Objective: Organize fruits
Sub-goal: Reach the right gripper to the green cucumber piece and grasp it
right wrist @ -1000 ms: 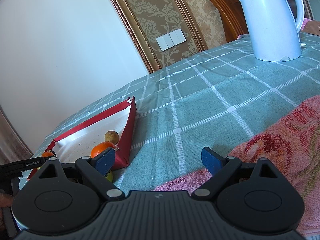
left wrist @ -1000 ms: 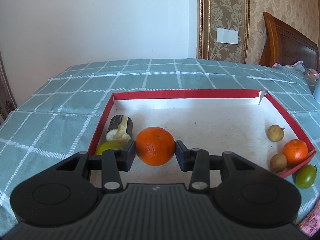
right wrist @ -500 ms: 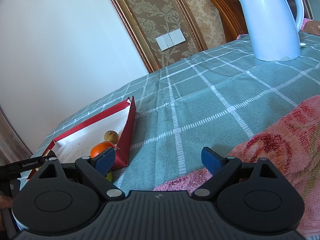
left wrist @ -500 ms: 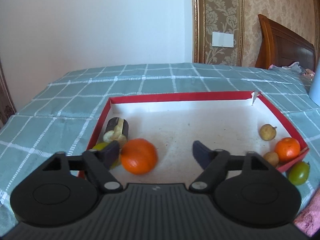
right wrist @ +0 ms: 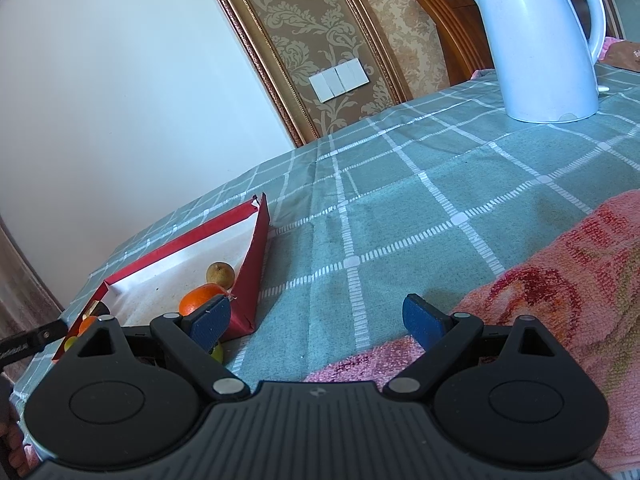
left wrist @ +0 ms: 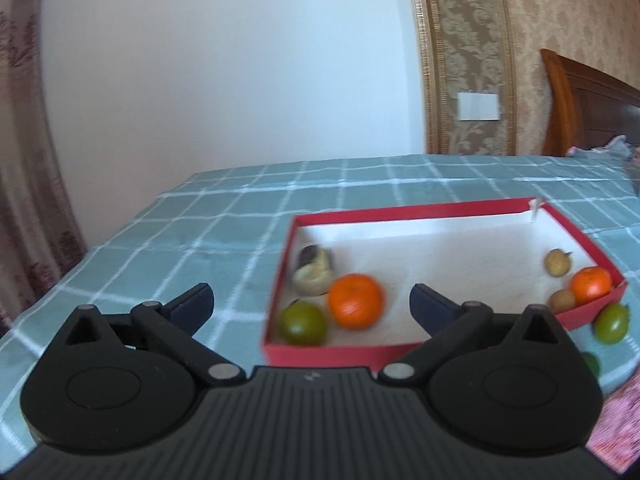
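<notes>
Round orange tangerine inside shallow red-rimmed cardboard tray, near-left, beside green fruit. Likely light, firm, prone to rolling; best pinched across its middle. Left gripper spread wide, empty; right gripper likewise.

Both views are bright with soft daylight. The left wrist view is smeared by motion blur: the orange, the red box and the checked tablecloth have fuzzy edges. The right wrist view is sharp, and the white kettle shows a pale sheen. Fisheye distortion bends the gilt wall frame and darkens the corners. Shadows are faint.
</notes>
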The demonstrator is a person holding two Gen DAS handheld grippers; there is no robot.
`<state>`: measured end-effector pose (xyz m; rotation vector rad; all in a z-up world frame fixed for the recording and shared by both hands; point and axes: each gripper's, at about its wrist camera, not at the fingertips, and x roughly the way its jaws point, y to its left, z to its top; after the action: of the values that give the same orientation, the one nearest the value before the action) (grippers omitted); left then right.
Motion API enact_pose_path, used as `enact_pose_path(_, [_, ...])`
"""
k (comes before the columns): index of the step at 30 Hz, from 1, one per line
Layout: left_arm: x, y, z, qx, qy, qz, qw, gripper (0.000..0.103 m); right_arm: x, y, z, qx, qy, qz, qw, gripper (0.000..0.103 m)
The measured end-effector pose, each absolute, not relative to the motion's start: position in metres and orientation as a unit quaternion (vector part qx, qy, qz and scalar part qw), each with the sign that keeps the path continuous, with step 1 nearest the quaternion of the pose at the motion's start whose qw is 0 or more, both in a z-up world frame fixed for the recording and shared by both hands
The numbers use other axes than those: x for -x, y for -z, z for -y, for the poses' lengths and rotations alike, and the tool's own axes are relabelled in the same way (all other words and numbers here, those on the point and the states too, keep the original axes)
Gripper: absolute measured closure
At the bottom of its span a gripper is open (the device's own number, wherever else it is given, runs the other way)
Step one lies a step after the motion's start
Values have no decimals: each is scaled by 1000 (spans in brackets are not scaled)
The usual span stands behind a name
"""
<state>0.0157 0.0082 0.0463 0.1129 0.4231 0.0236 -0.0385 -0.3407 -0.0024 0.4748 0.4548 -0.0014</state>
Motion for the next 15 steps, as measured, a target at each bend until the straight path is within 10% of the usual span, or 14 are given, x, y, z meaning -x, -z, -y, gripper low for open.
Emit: enact_pose_path(15, [-1, -24, -58, 0, -49, -239, 970, 0, 49, -5, 323, -201, 16, -204, 958, 10])
